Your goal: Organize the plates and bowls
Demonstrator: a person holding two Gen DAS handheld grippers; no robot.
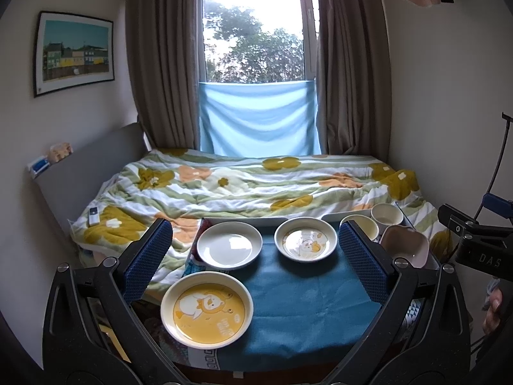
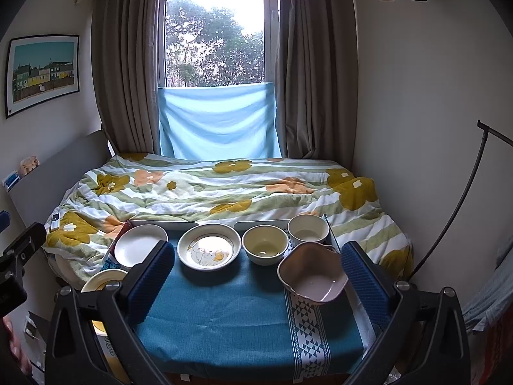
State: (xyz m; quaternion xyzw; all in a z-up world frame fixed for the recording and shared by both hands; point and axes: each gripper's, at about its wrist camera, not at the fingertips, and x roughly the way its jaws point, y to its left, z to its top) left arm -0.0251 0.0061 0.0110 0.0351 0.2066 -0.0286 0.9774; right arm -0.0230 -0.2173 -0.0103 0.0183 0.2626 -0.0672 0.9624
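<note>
I see bare blue cloth (image 2: 224,314) across the near middle of the table, wide enough for either gripper to pass. Ahead, dishes line the far edge: white plate (image 2: 138,245), patterned plate (image 2: 209,246), cream bowl (image 2: 264,244), cup (image 2: 308,228). A pink bowl (image 2: 311,278) stands forward on the right, and the yellow plate (image 1: 206,308) fills the near left corner.
</note>
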